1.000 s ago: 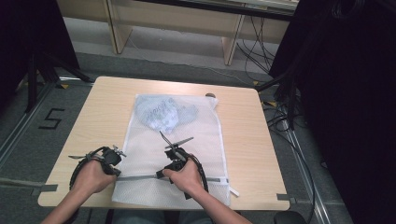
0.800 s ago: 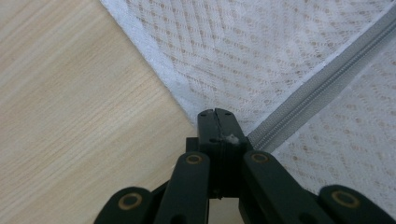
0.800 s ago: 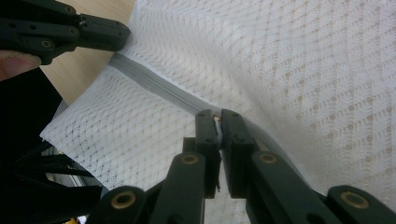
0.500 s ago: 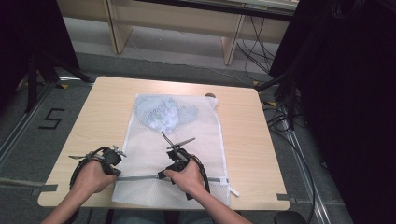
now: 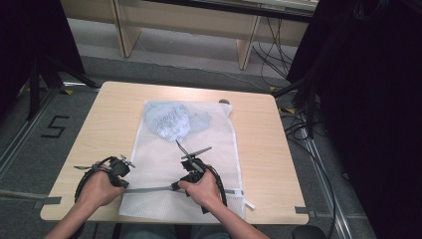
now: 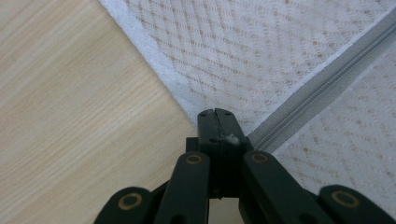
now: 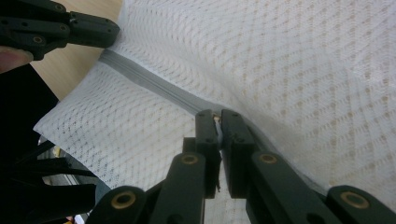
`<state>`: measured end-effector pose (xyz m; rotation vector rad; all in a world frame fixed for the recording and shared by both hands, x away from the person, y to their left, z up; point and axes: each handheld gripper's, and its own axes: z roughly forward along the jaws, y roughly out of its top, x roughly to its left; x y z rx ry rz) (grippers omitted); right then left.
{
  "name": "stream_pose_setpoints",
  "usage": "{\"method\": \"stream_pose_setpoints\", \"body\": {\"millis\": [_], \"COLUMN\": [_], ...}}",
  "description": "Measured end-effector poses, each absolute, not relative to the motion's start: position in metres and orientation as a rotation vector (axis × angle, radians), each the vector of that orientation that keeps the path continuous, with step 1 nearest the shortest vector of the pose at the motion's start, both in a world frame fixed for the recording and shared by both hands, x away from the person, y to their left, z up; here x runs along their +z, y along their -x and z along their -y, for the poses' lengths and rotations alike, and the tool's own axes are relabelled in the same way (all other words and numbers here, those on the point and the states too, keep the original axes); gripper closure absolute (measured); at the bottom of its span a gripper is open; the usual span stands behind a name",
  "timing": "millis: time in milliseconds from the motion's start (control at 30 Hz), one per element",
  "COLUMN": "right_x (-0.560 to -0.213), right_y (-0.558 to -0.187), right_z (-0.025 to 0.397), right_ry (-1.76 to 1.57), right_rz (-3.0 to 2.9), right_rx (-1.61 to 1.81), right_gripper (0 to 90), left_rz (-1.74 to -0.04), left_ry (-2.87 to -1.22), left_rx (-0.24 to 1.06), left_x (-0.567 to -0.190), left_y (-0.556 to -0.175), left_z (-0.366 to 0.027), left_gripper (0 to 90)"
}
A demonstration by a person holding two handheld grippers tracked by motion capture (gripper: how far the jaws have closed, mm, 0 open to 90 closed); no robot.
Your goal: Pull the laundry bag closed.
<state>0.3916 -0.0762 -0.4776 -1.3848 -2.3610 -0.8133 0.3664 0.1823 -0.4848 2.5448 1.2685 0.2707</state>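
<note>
A white mesh laundry bag [image 5: 186, 164] (pale blue cloth [image 5: 171, 121] inside) is pinched at its grey zipper [image 5: 149, 189] by the closed left claw [image 6: 215, 122] and right claw [image 7: 219, 122].

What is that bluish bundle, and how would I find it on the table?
On the light wooden table lies a flat white mesh laundry bag with a grey zipper near the person. The crumpled pale-blue cloth sits inside the bag's far end, the one coloured, lumpy thing there.
</note>
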Motion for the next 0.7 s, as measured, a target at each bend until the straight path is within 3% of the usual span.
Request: {"method": "stream_pose_setpoints", "body": {"millis": [700], "right_x": [-0.4761], "right_y": [-0.3908], "right_z": [0.0850], "right_ry": [1.437], "right_rz": [2.363], "right_rx": [-0.796], "right_gripper": [87.0], "left_rz": [-1.265], "left_ry": [-2.558], "left_rx": [0.265], "left_x": [-0.4842], "left_y": [-0.3679], "left_z": [-0.1824], "left_gripper": [90.0]}}
